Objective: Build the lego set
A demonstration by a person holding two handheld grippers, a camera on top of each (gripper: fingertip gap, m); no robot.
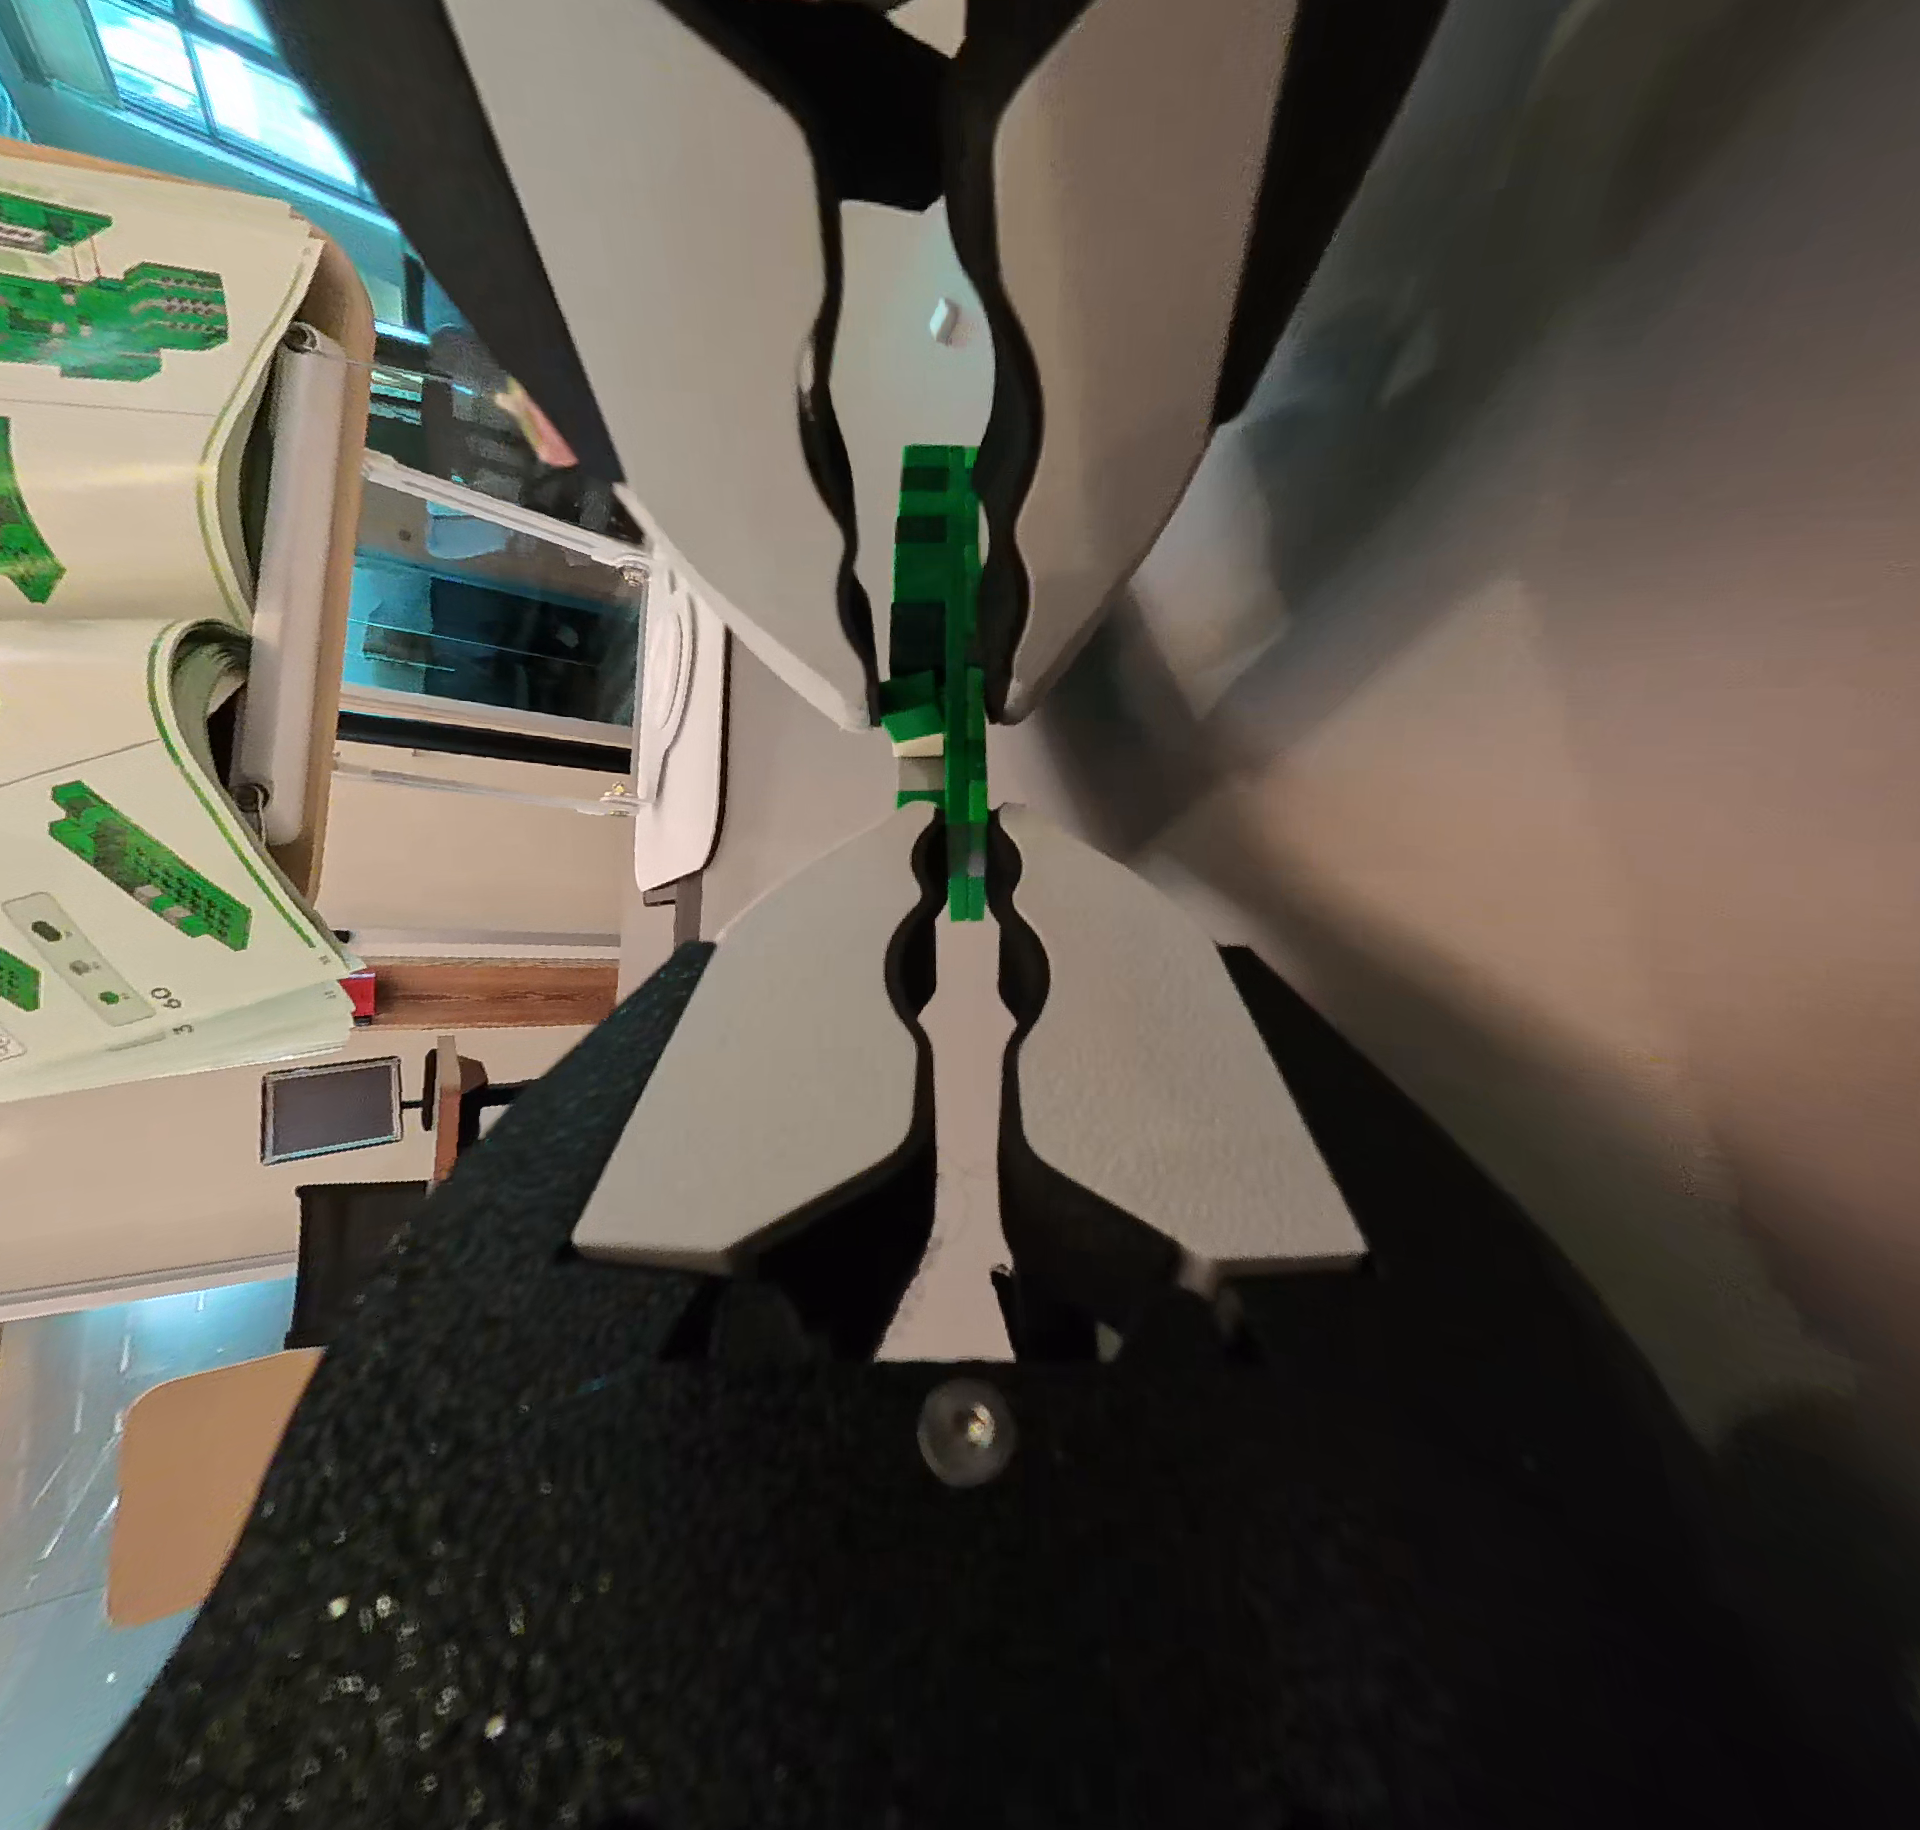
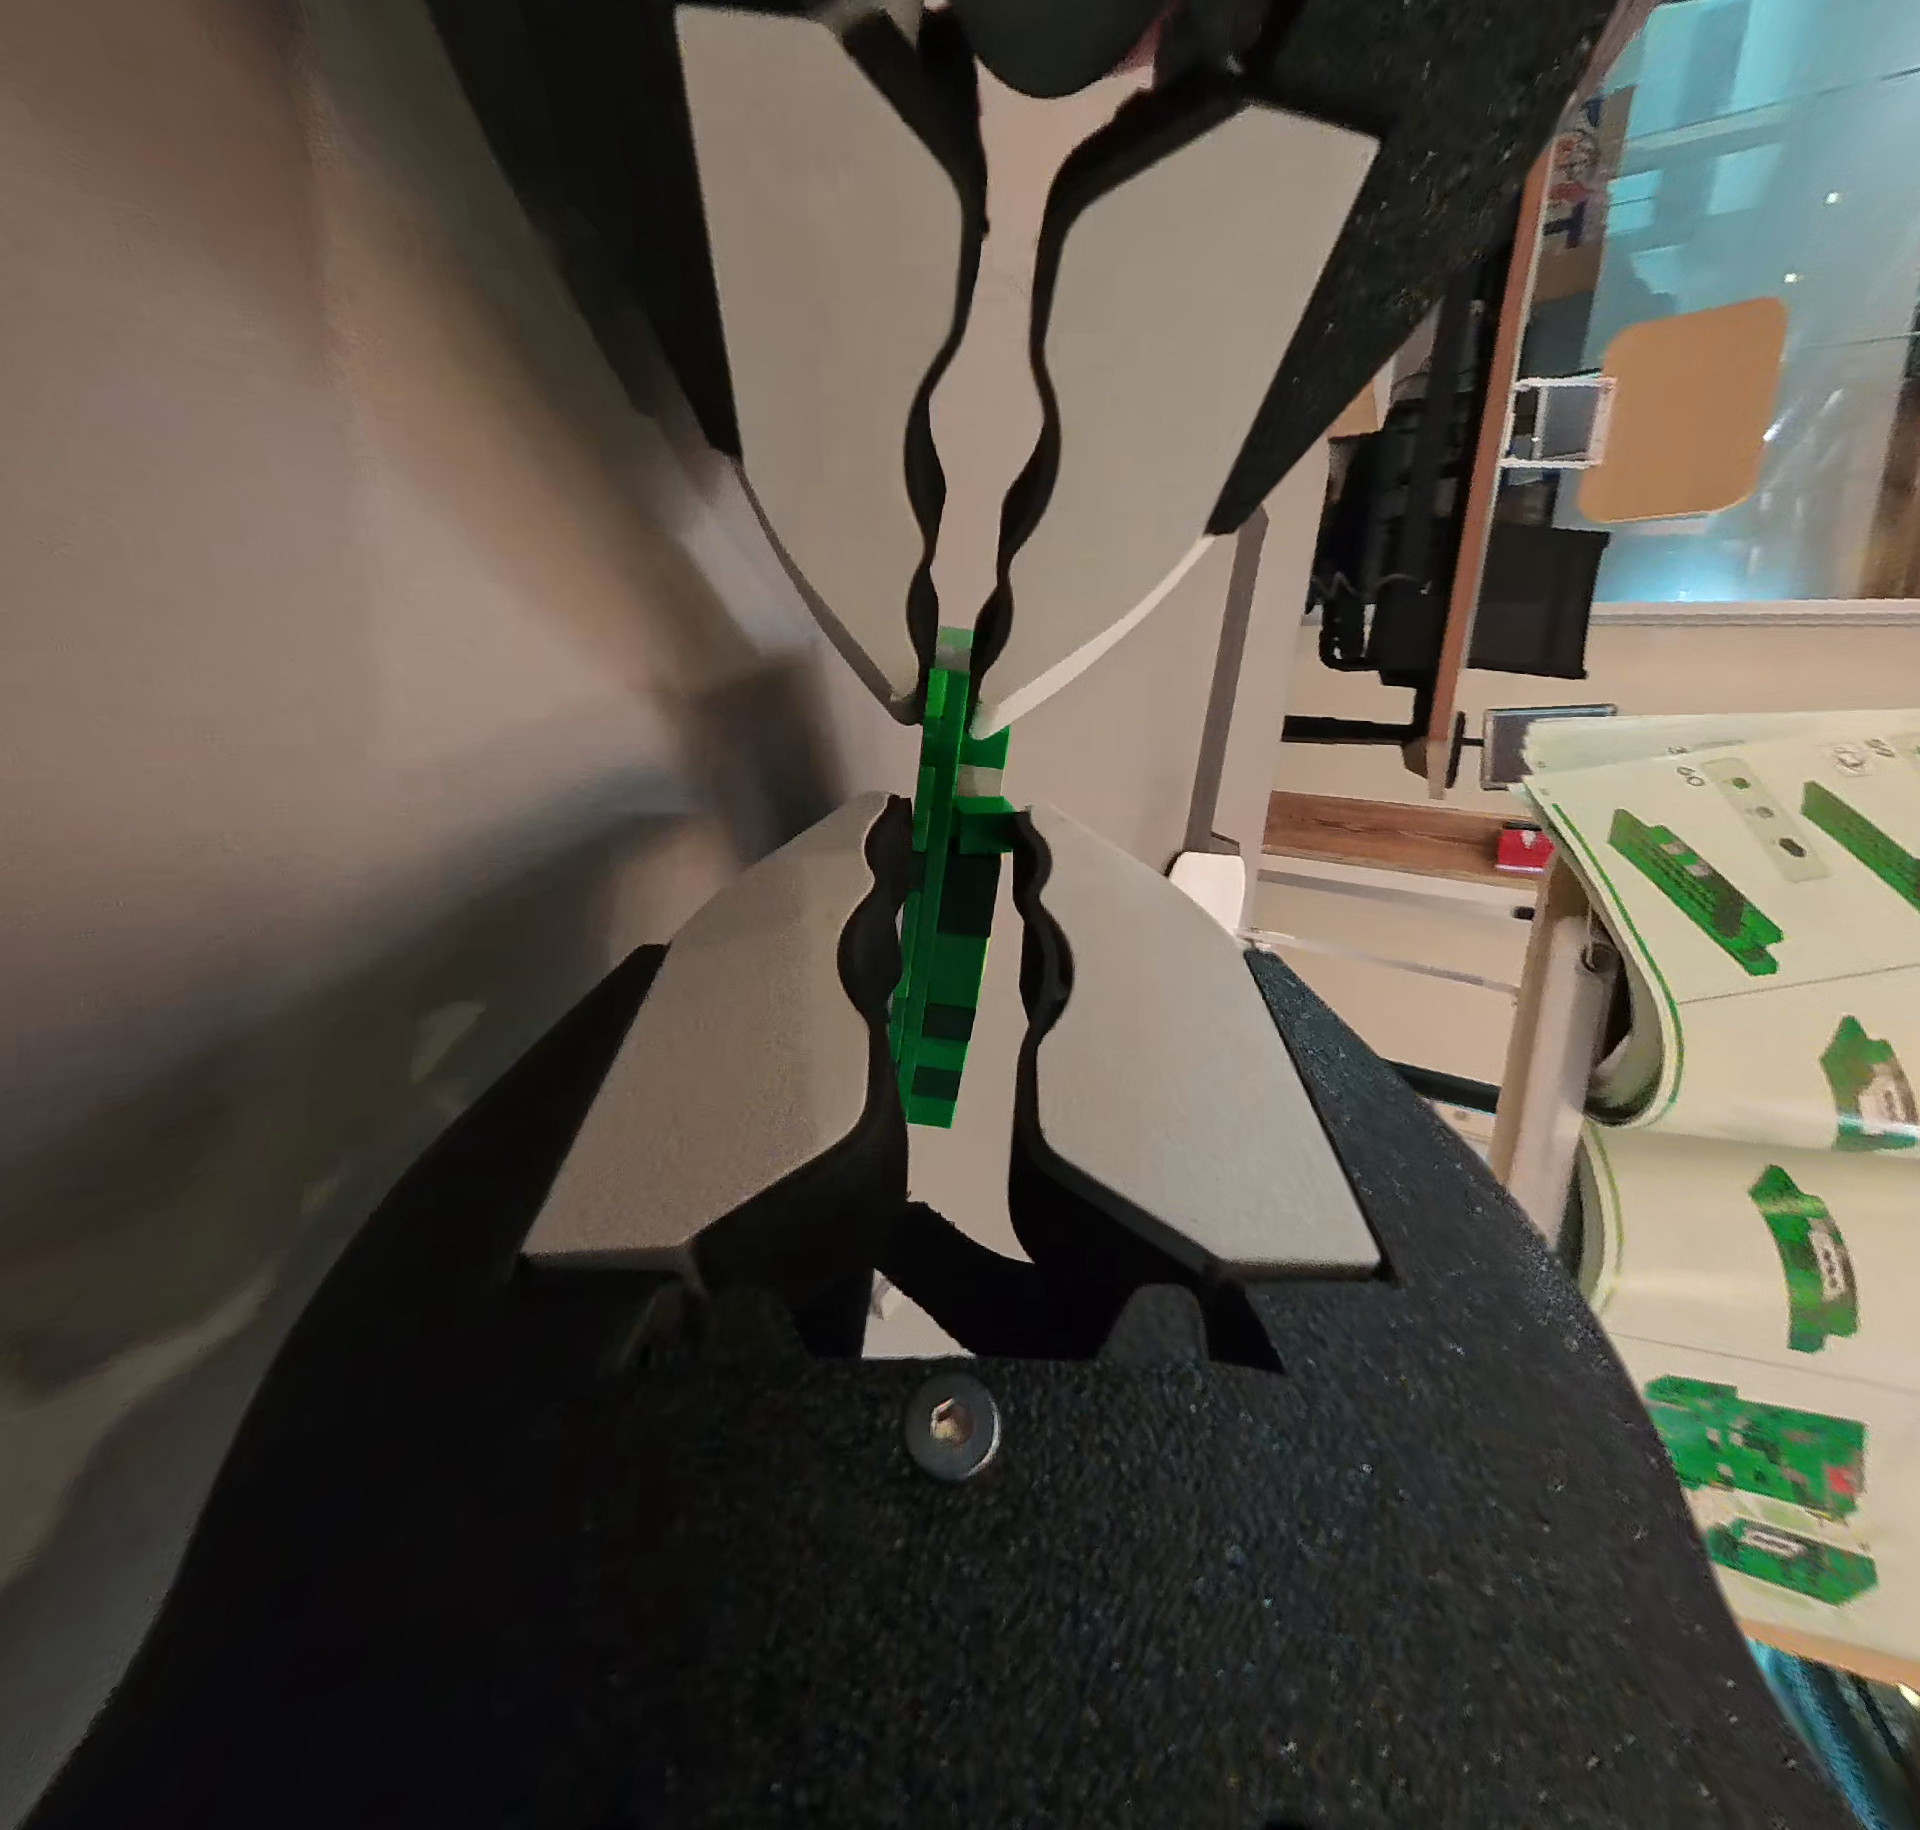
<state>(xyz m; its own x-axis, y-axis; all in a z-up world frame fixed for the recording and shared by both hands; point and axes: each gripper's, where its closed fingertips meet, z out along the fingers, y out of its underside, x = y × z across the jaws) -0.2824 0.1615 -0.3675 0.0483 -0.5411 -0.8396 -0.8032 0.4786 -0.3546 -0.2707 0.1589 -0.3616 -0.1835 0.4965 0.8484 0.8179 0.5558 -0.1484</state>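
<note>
A flat green lego assembly (image 1: 935, 585) with dark green and white bits is seen edge-on, held in the air between the two grippers, which face each other tip to tip. In the left wrist view my left gripper (image 1: 951, 824) is shut on the assembly's near end. The right gripper (image 1: 930, 720) comes in from the top, closed over the far part. In the right wrist view my right gripper (image 2: 956, 809) is shut on the assembly (image 2: 945, 949), most of which lies between its pads. The left gripper (image 2: 948, 700) pinches the far end.
An open instruction booklet (image 1: 125, 533) with green build pictures stands on a holder at the left, and it shows at the right in the right wrist view (image 2: 1766, 1053). A small white piece (image 1: 943, 318) lies on the pale surface beyond. The grey table (image 1: 1558, 741) is blurred.
</note>
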